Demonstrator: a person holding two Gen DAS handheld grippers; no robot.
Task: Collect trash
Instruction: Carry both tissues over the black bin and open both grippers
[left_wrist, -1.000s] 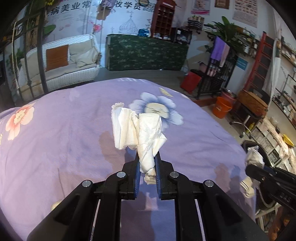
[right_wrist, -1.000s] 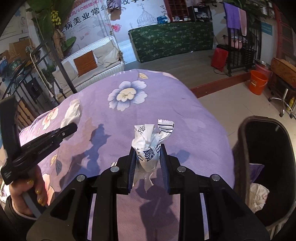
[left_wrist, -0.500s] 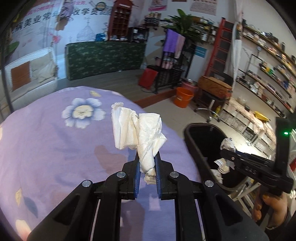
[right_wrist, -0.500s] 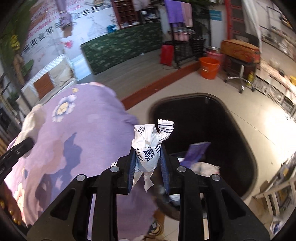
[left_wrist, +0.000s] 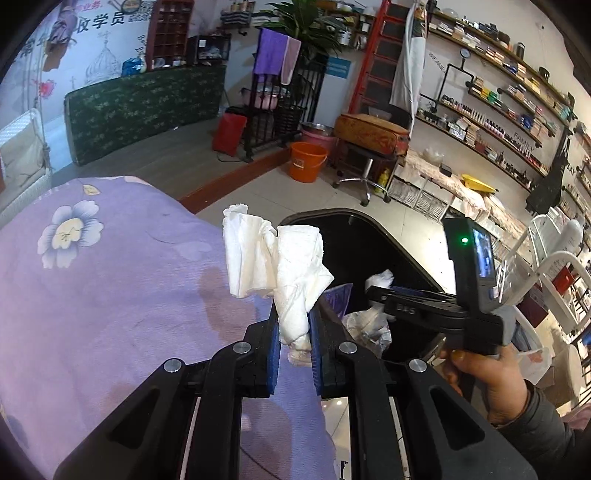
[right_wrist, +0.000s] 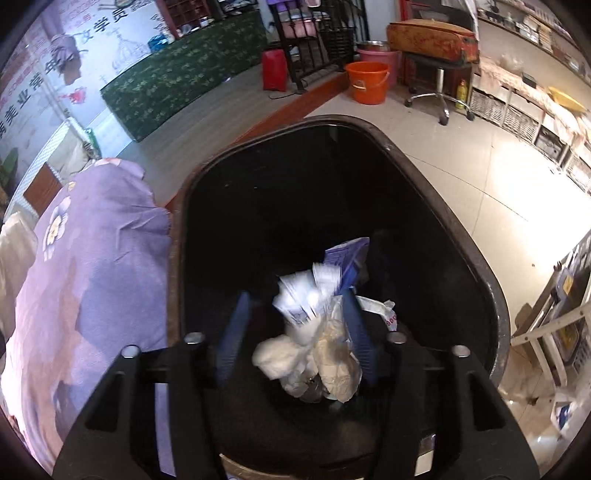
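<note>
My left gripper (left_wrist: 293, 321) is shut on a crumpled white tissue (left_wrist: 273, 258), held over the edge of the purple flowered cloth (left_wrist: 110, 277) beside the black trash bin (left_wrist: 332, 212). My right gripper (right_wrist: 295, 295) hangs over the bin's (right_wrist: 424, 162) mouth with its jaws opening. A white printed wrapper (right_wrist: 304, 297), blurred, is loose between the blue pads (right_wrist: 236, 332) and neither pad presses on it. Crumpled white trash (right_wrist: 295, 362) and a purple packet (right_wrist: 349, 254) lie at the bottom of the bin.
A person's hand (left_wrist: 487, 376) holds the right gripper at the right of the left wrist view. An orange bucket (left_wrist: 307, 161) and a stool (left_wrist: 365, 147) stand on the tiled floor beyond the bin. A white rack (left_wrist: 554, 273) is at the right.
Both grippers swung from over the purple cloth to the bin. The right jaws, shut on the wrapper before, have spread and the wrapper has come free. The left still holds the tissue.
</note>
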